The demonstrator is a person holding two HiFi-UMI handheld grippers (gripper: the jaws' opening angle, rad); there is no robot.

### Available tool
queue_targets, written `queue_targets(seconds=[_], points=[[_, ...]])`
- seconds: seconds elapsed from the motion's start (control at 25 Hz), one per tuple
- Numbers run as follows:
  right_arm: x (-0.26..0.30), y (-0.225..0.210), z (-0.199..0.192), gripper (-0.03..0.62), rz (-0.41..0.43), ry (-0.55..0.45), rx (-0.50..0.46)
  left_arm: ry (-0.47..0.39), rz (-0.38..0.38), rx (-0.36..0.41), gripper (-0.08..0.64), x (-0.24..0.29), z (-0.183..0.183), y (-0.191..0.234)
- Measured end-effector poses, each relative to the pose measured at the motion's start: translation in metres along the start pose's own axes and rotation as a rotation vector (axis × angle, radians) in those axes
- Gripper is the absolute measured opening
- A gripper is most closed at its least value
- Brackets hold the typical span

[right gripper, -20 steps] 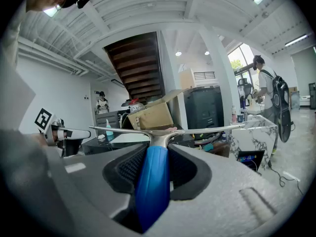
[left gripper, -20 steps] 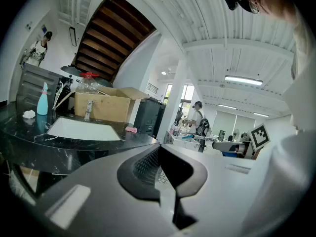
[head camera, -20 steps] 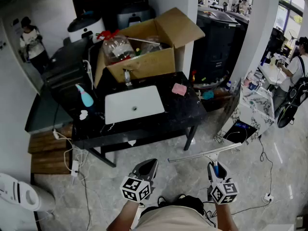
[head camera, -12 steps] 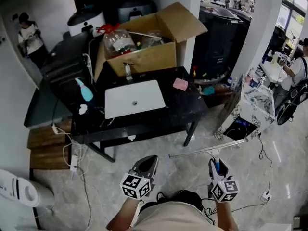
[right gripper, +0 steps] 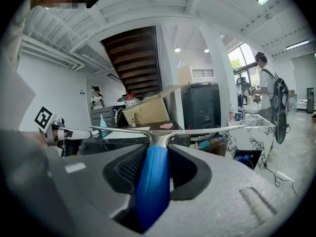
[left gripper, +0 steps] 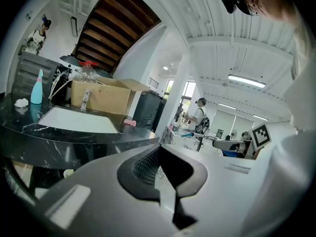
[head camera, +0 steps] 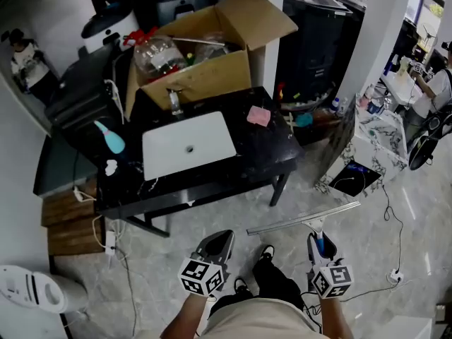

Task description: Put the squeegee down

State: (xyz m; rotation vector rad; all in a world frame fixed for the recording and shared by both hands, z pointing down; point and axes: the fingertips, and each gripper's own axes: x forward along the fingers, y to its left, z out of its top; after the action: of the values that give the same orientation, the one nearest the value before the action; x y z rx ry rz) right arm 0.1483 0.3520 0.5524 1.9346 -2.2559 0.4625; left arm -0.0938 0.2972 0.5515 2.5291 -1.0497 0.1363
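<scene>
The squeegee (head camera: 305, 221) has a long metal blade and a blue handle (right gripper: 153, 181). My right gripper (head camera: 318, 246) is shut on that handle and holds it over the floor, in front of the black table (head camera: 272, 161); the blade lies level across the right gripper view. The table carries a white sink basin (head camera: 187, 145) and stands well beyond both grippers. My left gripper (head camera: 216, 244) hovers to the left of the right one at about the same height. Its jaws are together with nothing between them, as the left gripper view (left gripper: 159, 158) shows.
On and behind the table are a cardboard box (head camera: 205, 73) with bottles, a faucet (head camera: 174, 99), a pink sponge (head camera: 258, 116) and a blue spray bottle (head camera: 109, 138). Cables (head camera: 116, 249) trail over the marble floor. A marbled stand (head camera: 367, 147) is at right. People stand far off.
The view has swung a little, and the table now sits slightly higher and further left. The person's shoes have come into sight below. Both grippers keep their places, and the squeegee stays gripped.
</scene>
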Motion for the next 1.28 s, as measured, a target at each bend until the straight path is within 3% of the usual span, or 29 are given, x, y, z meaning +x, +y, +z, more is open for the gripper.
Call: queue_targets(seconds=[0.32,0.64,0.92,1.28], points=[[0.085,-0.045,0.023,0.127,0.028,-0.015,0.039,0.033,0.035,0.043,0.015,0.077,0.045,0.028],[0.177,-0.079,0.062,0.127,0.102,-0.058,0.039,-0.039,0.105,0.033,0.015,0.143,0.112,0.064],[0.229,-0.086,0.078,0.127,0.167,-0.04,0.037,-0.021,0.183,0.0,0.015,0.16,0.113,0.085],[0.285,-0.078,0.076,0.127,0.172,0.033,0.024,0.026,0.177,-0.031,0.015,0.189,0.11,0.128]])
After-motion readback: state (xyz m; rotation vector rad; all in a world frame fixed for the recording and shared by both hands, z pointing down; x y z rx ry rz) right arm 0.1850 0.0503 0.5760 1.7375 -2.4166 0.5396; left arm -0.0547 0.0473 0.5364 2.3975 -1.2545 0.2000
